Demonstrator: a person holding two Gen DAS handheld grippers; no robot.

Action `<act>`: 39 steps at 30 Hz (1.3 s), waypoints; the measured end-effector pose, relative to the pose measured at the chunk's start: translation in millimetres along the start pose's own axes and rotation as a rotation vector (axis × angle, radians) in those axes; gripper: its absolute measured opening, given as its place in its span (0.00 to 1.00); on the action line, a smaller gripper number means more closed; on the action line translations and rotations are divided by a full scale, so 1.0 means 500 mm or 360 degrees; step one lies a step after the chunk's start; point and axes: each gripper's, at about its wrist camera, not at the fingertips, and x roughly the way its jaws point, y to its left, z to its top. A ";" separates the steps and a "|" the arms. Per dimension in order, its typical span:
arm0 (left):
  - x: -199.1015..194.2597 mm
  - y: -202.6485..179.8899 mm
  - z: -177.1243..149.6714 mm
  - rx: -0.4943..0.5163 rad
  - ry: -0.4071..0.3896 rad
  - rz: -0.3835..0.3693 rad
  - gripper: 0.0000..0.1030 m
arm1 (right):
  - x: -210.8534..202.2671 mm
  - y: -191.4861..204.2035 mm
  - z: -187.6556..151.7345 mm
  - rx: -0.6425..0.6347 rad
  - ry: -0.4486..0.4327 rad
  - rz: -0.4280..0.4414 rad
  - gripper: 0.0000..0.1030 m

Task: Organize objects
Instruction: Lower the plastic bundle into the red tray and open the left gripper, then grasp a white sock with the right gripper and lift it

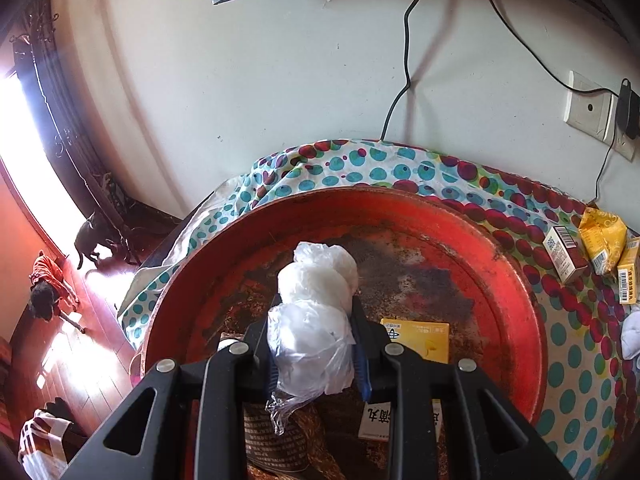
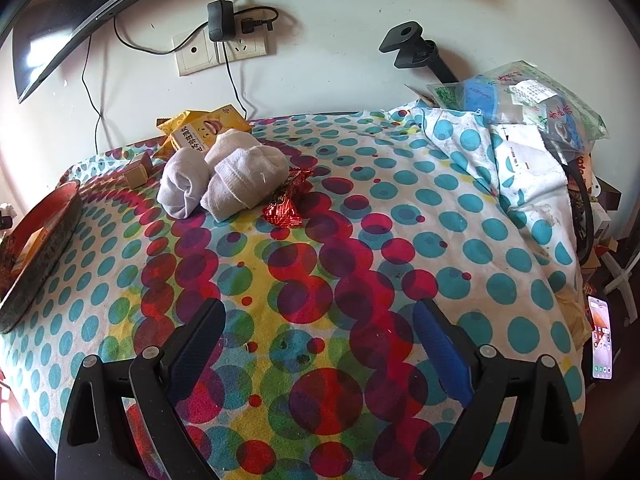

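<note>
My left gripper (image 1: 314, 320) is shut on a white plastic-wrapped bundle (image 1: 316, 312) and holds it over the round red tray (image 1: 400, 216). In the tray lie a yellow box (image 1: 420, 338), a white box with red characters (image 1: 376, 420) and a brown printed packet (image 1: 276, 440). My right gripper (image 2: 320, 320) is open and empty above the dotted tablecloth (image 2: 360, 240). Farther off on the cloth lie rolled white socks (image 2: 224, 180), a red candy wrapper (image 2: 286, 204), yellow boxes (image 2: 200, 128) and a small brown box (image 2: 138, 172).
The red tray's rim (image 2: 40, 248) shows at the left of the right wrist view. Plastic bags with papers (image 2: 520, 104) pile at the right, a phone (image 2: 600, 336) stands at the table's right edge. Wall sockets (image 2: 220, 48) and cables hang behind. Small boxes (image 1: 564, 254) lie right of the tray.
</note>
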 end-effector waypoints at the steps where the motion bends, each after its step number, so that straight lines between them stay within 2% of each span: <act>1: 0.005 0.000 0.002 0.0004 0.0003 0.0009 0.28 | 0.000 0.001 0.000 -0.0001 0.0001 0.0002 0.91; 9: 0.033 -0.008 0.034 0.0023 0.0025 0.0027 0.28 | 0.005 0.004 0.000 -0.0029 0.0021 -0.0013 0.92; 18: 0.078 -0.018 0.054 0.0002 0.0117 0.0005 0.29 | 0.009 0.014 0.001 -0.0070 0.0037 -0.0050 0.92; 21: 0.089 -0.016 0.052 -0.0012 0.0134 0.0006 0.32 | 0.008 0.018 0.000 -0.0083 0.0035 -0.0057 0.92; 23: 0.099 -0.015 0.049 -0.0024 0.0173 -0.0032 0.39 | 0.008 0.020 -0.001 -0.0086 0.0036 -0.0060 0.92; 25: 0.101 -0.012 0.042 -0.0037 0.0208 -0.0062 0.68 | 0.008 0.020 -0.001 -0.0088 0.0035 -0.0059 0.92; 27: 0.085 -0.007 0.036 -0.0056 0.0164 -0.0122 0.79 | 0.010 0.020 -0.001 -0.0096 0.0044 -0.0059 0.92; 32: -0.018 -0.017 0.010 0.0036 -0.0037 -0.0182 0.79 | 0.016 0.022 0.001 -0.0107 0.0080 -0.0048 0.92; 36: -0.123 -0.040 -0.037 0.0129 -0.0223 -0.0297 0.80 | 0.015 0.022 0.003 -0.0068 0.0098 -0.0040 0.92; 39: -0.174 -0.048 -0.085 0.0127 -0.0268 -0.0392 0.80 | 0.007 0.042 0.014 -0.0096 0.0086 -0.0043 0.92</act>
